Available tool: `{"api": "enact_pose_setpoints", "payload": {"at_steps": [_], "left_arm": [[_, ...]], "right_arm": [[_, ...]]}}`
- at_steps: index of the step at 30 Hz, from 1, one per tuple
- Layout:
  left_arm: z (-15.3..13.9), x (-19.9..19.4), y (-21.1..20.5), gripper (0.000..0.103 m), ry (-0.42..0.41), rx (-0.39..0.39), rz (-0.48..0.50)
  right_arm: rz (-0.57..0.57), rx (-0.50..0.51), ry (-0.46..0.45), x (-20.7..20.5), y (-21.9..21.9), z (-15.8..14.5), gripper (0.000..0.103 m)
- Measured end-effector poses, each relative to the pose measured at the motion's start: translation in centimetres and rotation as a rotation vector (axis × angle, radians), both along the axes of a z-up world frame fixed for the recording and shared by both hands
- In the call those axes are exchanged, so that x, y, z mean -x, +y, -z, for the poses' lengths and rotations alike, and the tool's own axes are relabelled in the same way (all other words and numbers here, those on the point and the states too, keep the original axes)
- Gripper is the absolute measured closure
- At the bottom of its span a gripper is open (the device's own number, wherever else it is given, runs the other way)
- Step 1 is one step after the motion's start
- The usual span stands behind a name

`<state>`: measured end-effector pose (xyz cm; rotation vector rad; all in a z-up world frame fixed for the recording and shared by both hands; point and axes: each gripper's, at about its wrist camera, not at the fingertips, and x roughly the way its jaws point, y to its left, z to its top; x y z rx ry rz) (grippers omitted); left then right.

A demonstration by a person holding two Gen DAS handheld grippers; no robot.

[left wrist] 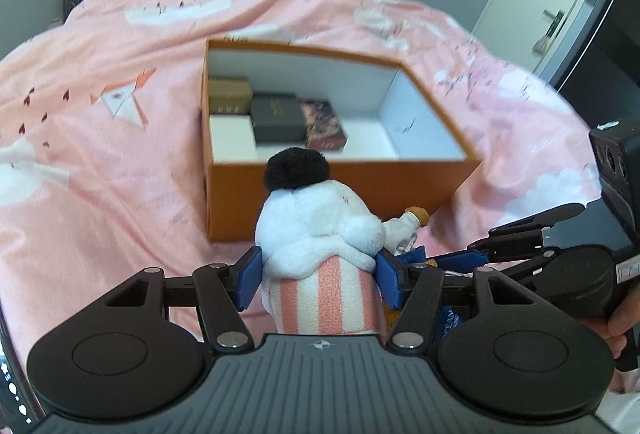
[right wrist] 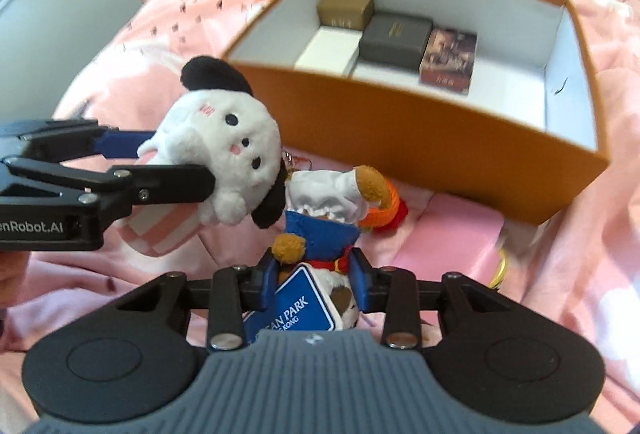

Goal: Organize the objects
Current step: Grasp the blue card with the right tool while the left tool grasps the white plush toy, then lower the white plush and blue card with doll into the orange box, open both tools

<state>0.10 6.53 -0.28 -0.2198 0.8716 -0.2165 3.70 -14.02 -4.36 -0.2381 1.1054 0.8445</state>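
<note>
Holding two soft toys near the bed's middle, both grippers were loaded and faced the orange box (right wrist: pixel 420 138). On the left, the left gripper (left wrist: pixel 318 274) was closed narrow on the white plush dog (left wrist: pixel 316 222), pads squeezing its body just above the pink-striped part; the head w/ black ear stuck out fwd, off the blanket (left wrist: pixel 120 114). The right gripper (right wrist: pixel 314 282) was clamped on the small bear plush (right wrist: pixel 320 230) in blue dress, low, w/ a blue tag between the pads. The two toys were just beside each other, maybe touching; couldn't tell.

Box sat further back on the bed, its near wall right in front of the toys. Inside, along its left end: tan box (right wrist: pixel 346 10), white box (right wrist: pixel 328 48), dark box (right wrist: pixel 394 36), printed box (right wrist: pixel 450 54). Right half was bare floor.

Judged best approach: lift each toy clear of the near wall before going fwd, one at a time so they wouldn't snag, esp. the bear's keyring. Drop into the right half, release only once low inside.
</note>
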Motion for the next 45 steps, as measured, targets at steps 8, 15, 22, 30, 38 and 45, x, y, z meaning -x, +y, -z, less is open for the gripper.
{"api": "enact_pose_setpoints", "payload": {"at_steps": [8,15,22,30,38,45], "left_arm": [[-3.3,-0.8,-0.4,0.035,-0.085,-0.007,0.003],[-5.5,-3.6,-0.9,0.035,-0.150,-0.049,0.006],[-7.1,-7.7,-0.4,0.035,-0.196,-0.036,0.005],[-3.7,-13.1,-0.8,0.036,-0.106,-0.027,-0.006],[3.1,-15.3,-1.5,0.036,0.081,-0.032,-0.014],[5.5,-16.0,-2.3,0.036,0.127,-0.079,-0.016]], "right_arm": [[0.047,-0.137,-0.007,-1.8,-1.9,-5.6,0.065],[0.066,-0.249,-0.068,-3.8,-2.9,-9.6,0.065],[0.105,-0.320,-0.153,-7.4,-2.7,-12.3,0.065],[0.182,-0.295,-0.117,-13.7,-0.8,-10.0,0.065],[0.179,-0.176,0.057,-17.2,0.8,-2.8,0.065],[0.148,-0.127,0.171,-19.2,2.1,0.8,0.065]]}}
